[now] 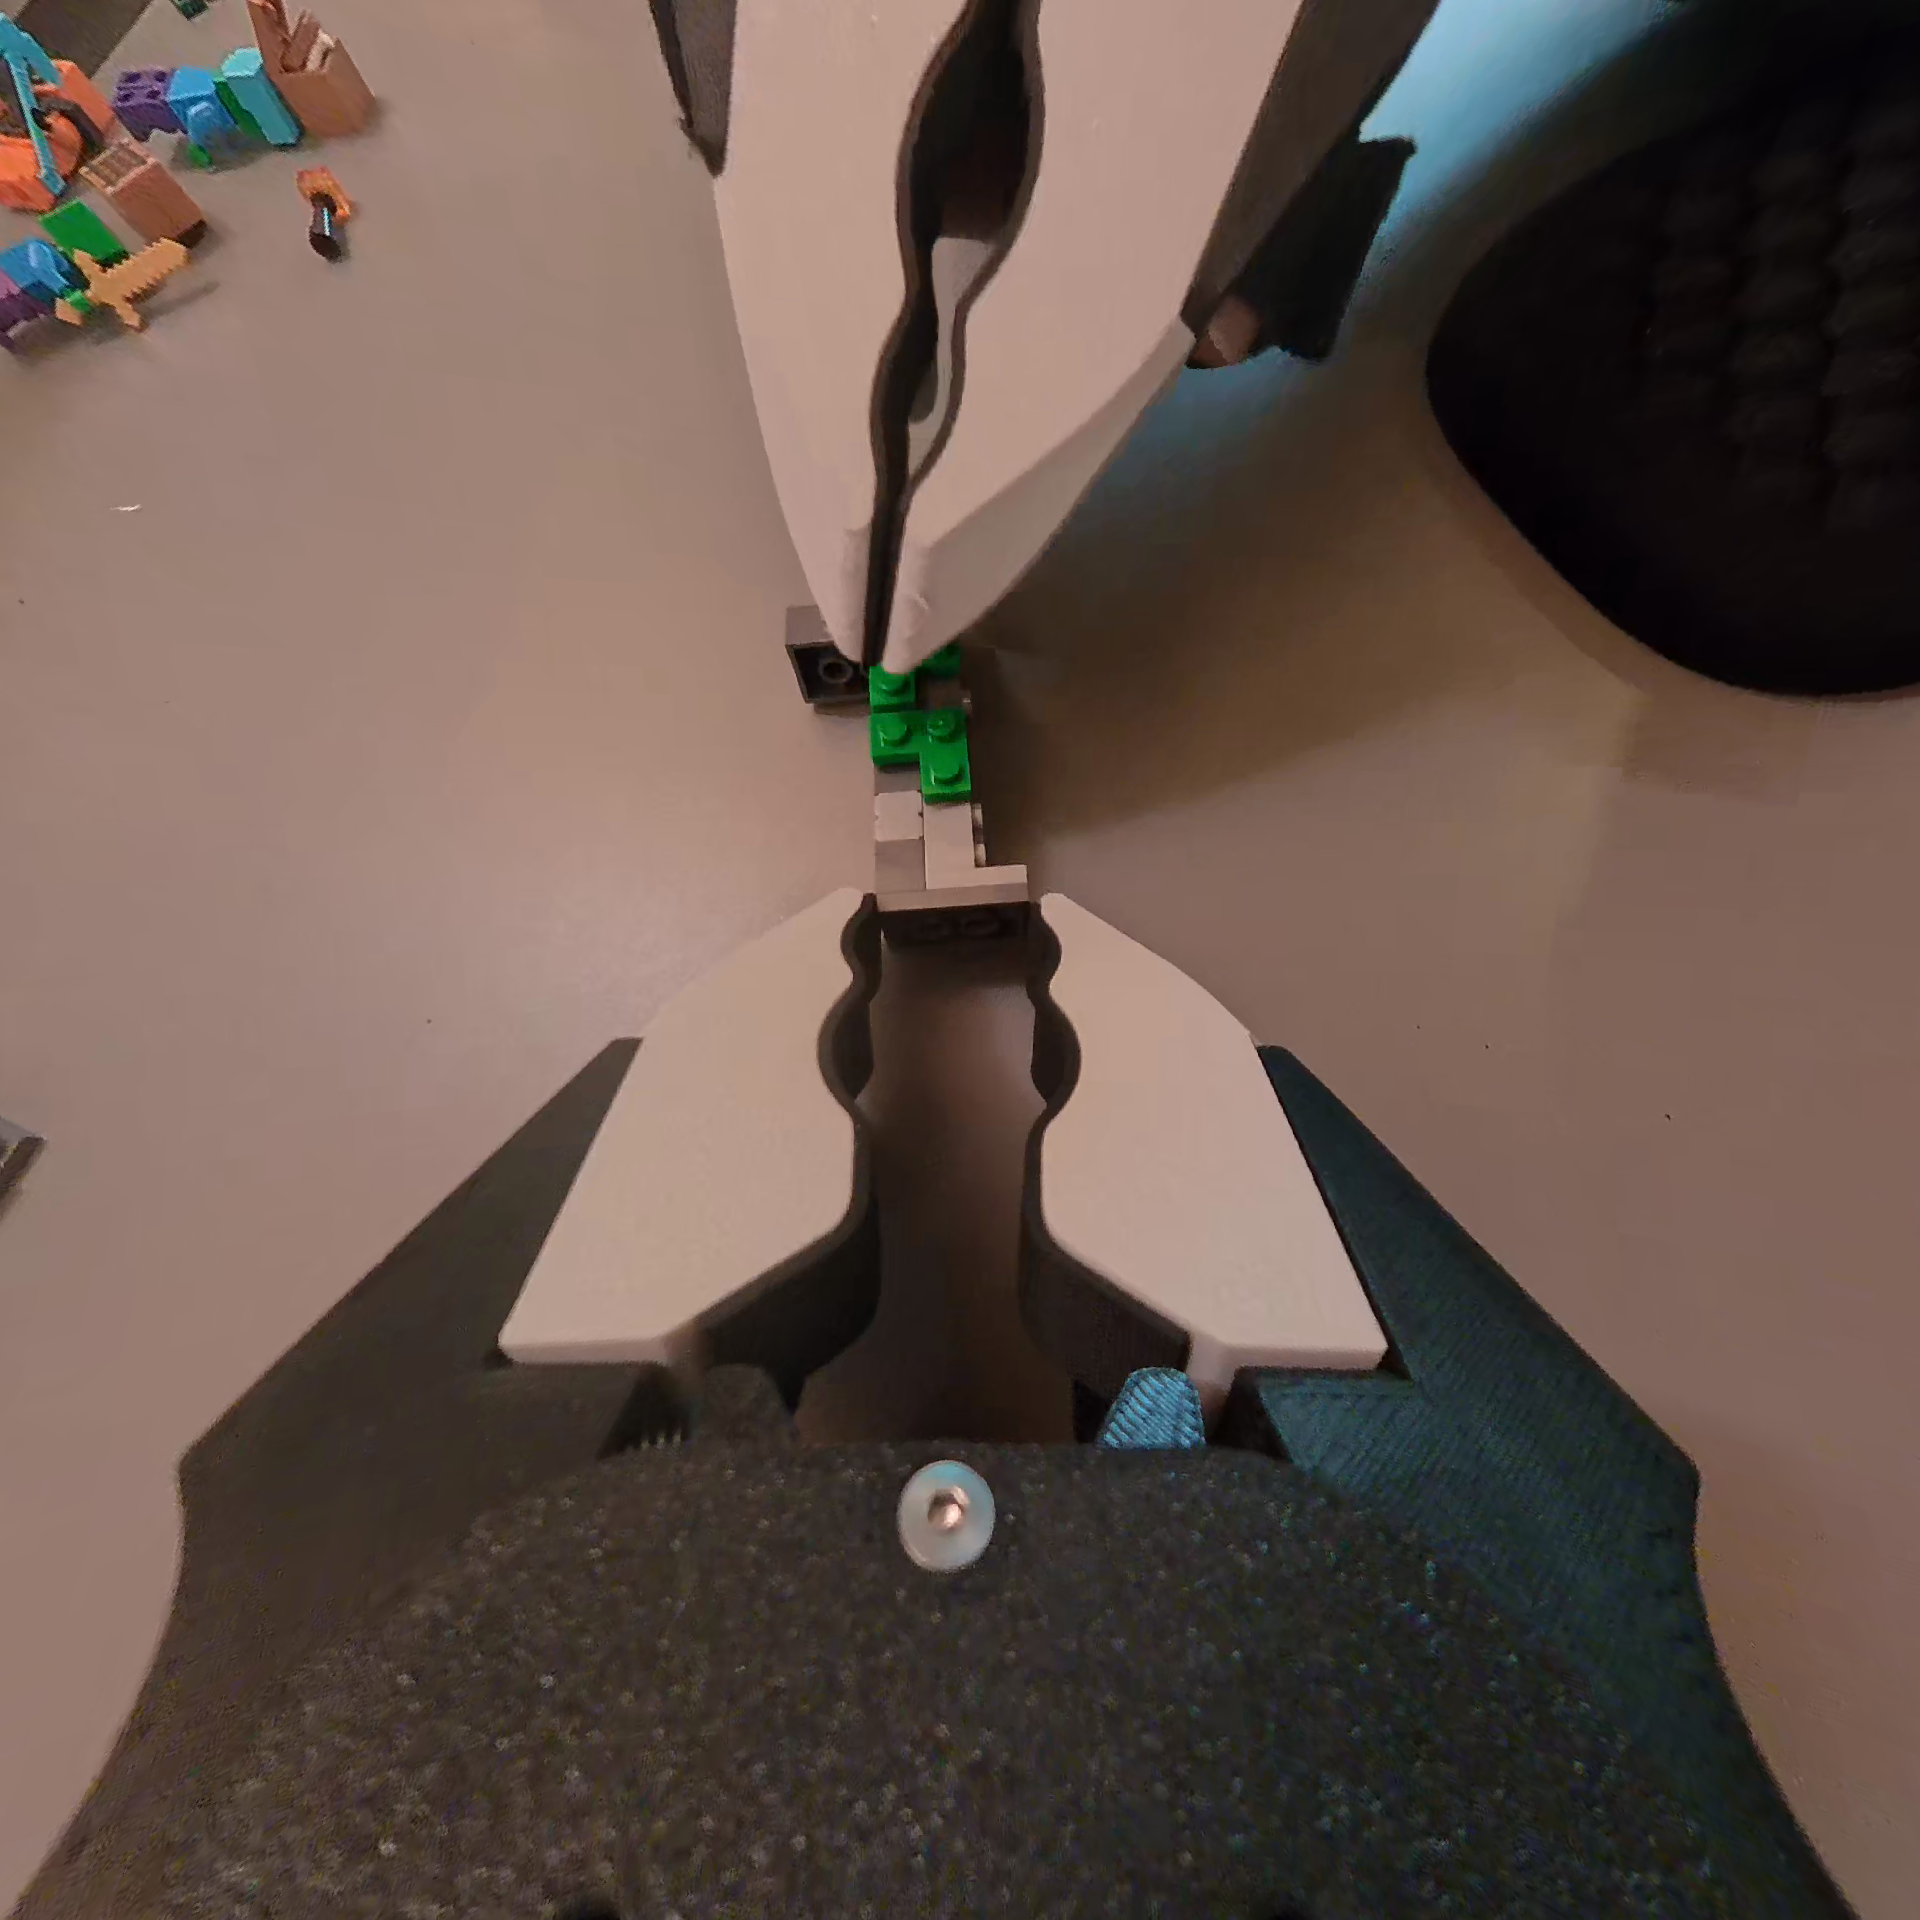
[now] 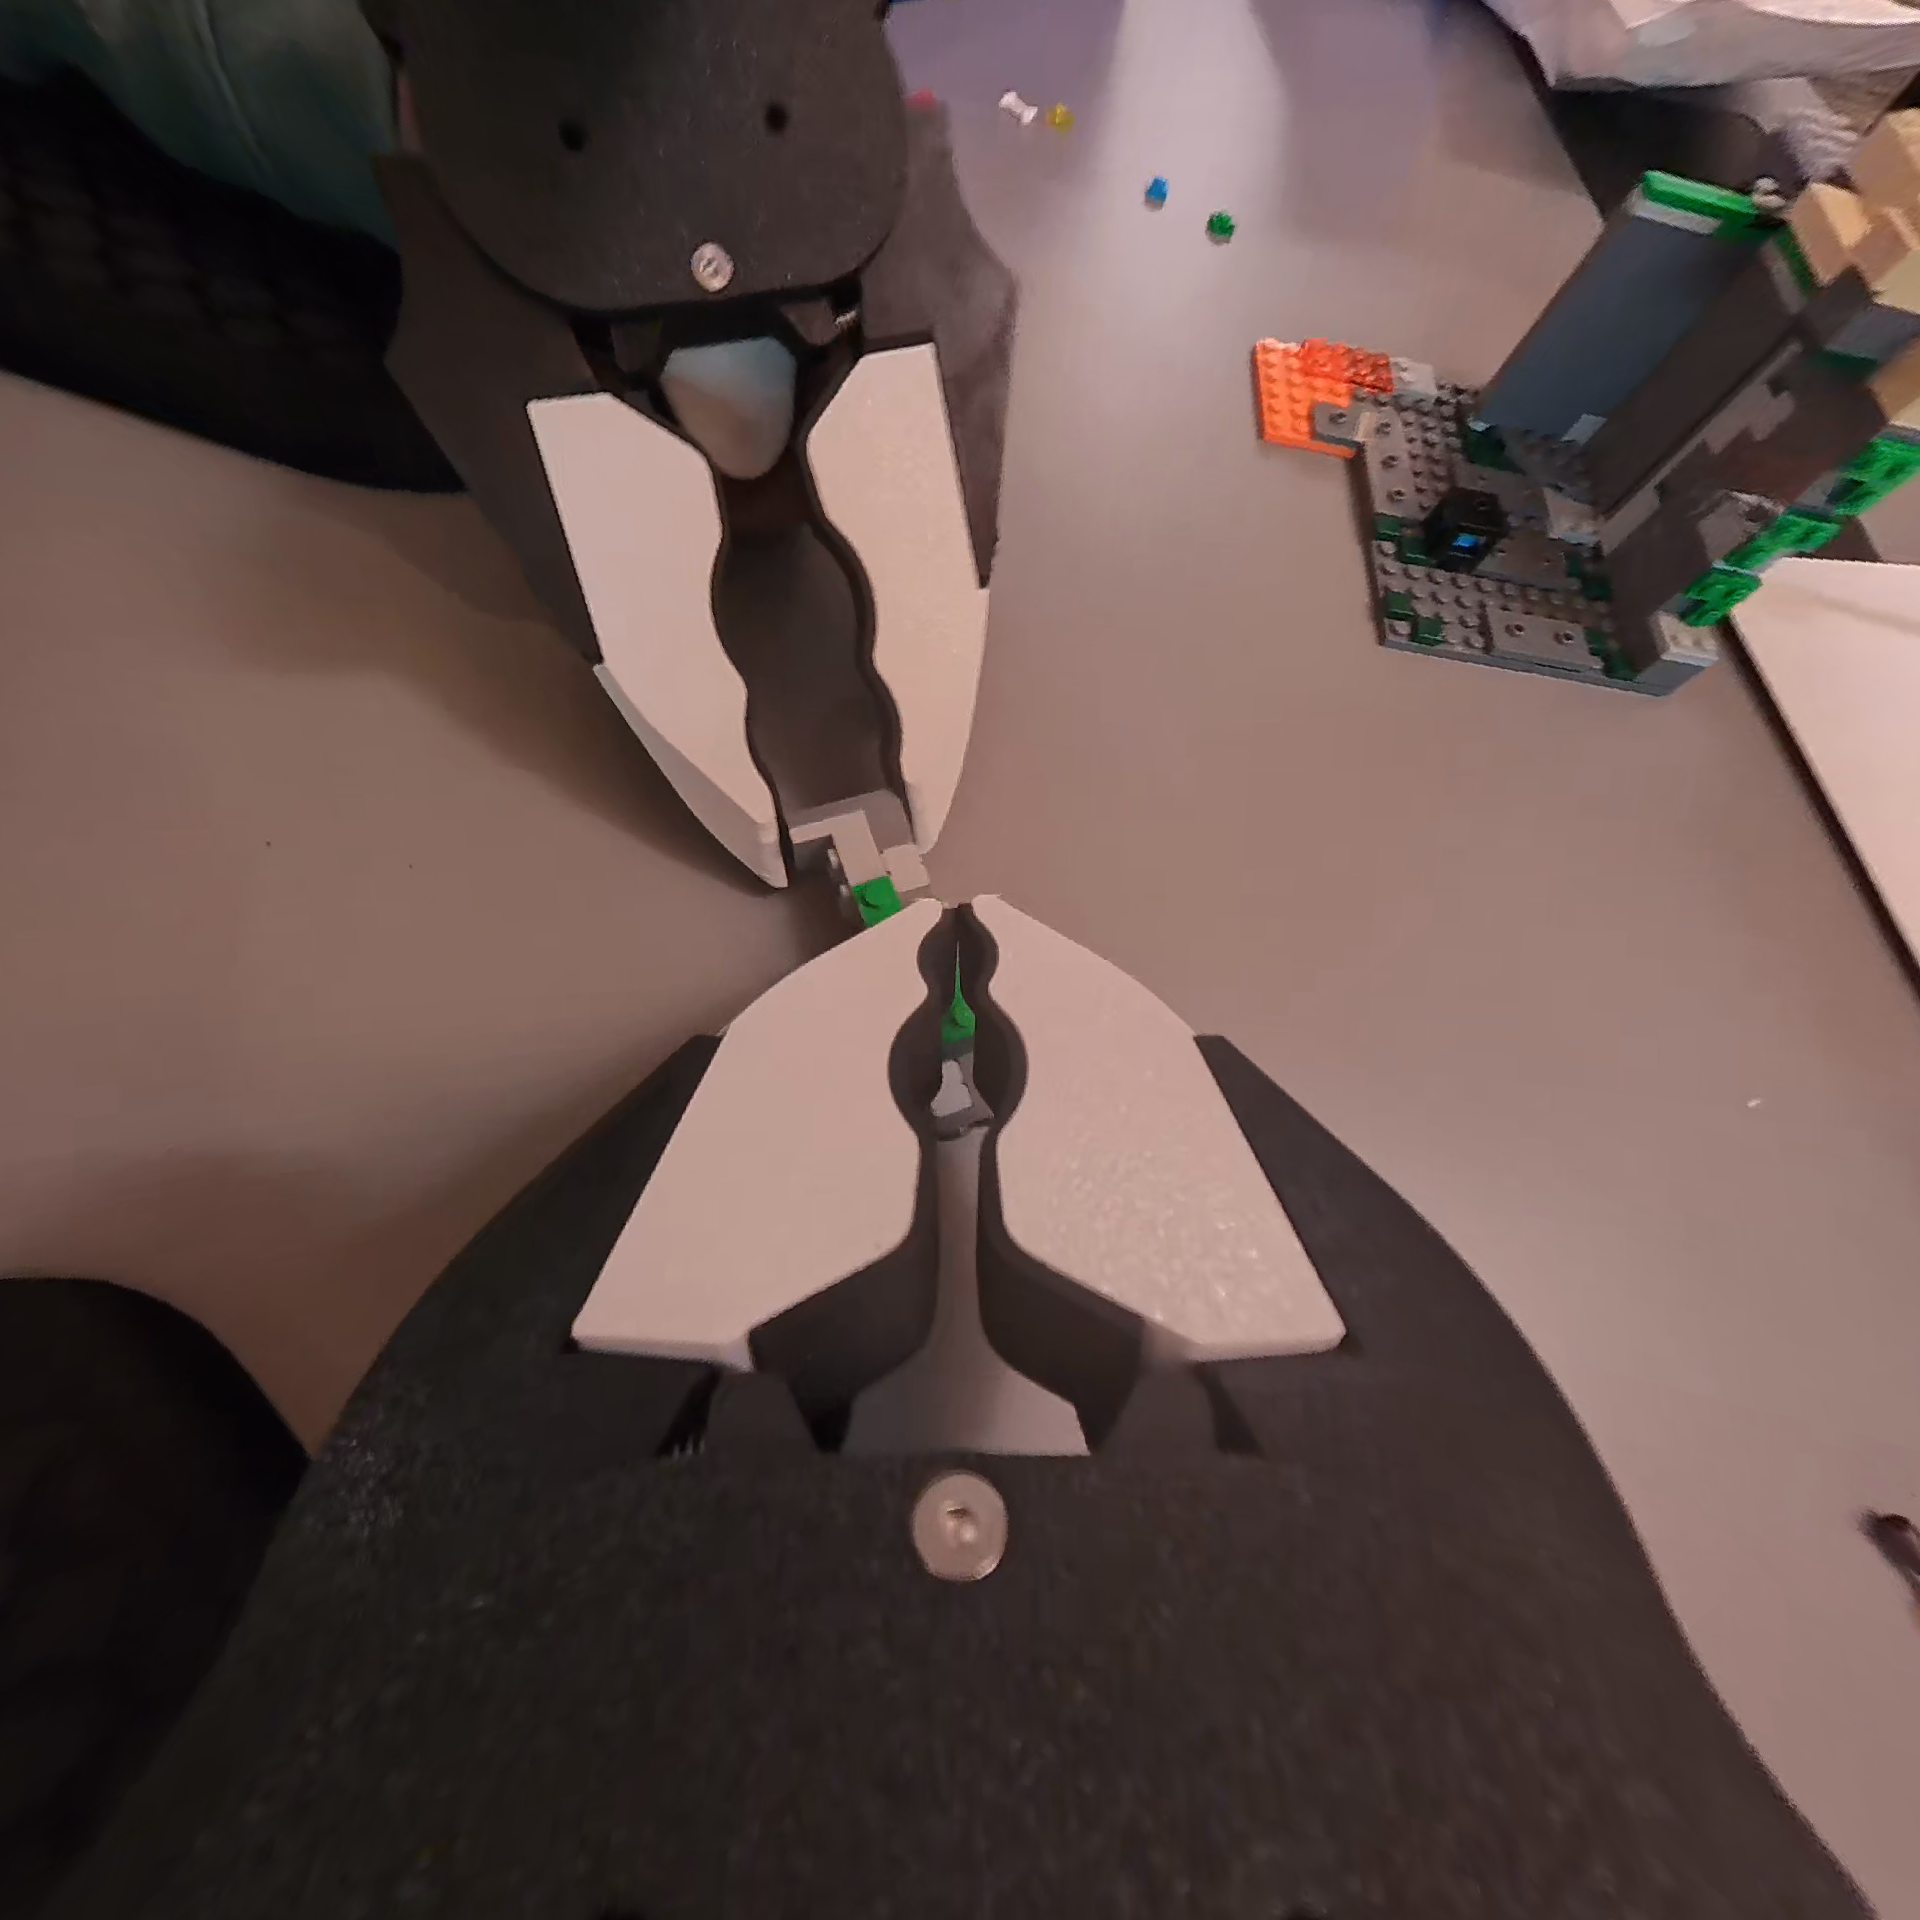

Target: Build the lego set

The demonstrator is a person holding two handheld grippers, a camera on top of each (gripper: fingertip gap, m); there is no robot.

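- Left gripper: enters the left wrist view from 6 o'clock; white fingers with dark inner pads, clamped on the grey base end of a small lego piece.
- Small lego assembly: a narrow strip of grey bricks with green plates on its far half, spanning the gap between the two grippers over the beige table. Whether it touches the table cannot be told.
- Dark grey brick: at the far end of the strip, at 11 o'clock from the green plates and just beside the right gripper's tips.
- Right gripper: comes down from 12 o'clock in the left wrist view; fingers pinched nearly together at the strip's far green end. In its own view, green shows in the narrow slot between the pads, so it grips the green plates.
- Loose lego pile: orange, blue, purple, brown and green parts at 10 to 11 o'clock in the left wrist view, well apart from the grippers.
- Partly built model: grey studded baseplate, orange corner, tall grey wall with green trim, at 2 o'clock in the right wrist view.
- Small stray parts: blue, green, yellow and white bits, at 12 to 1 o'clock, far side of the table.
- White flat sheet: at 3 o'clock, just beside the model.
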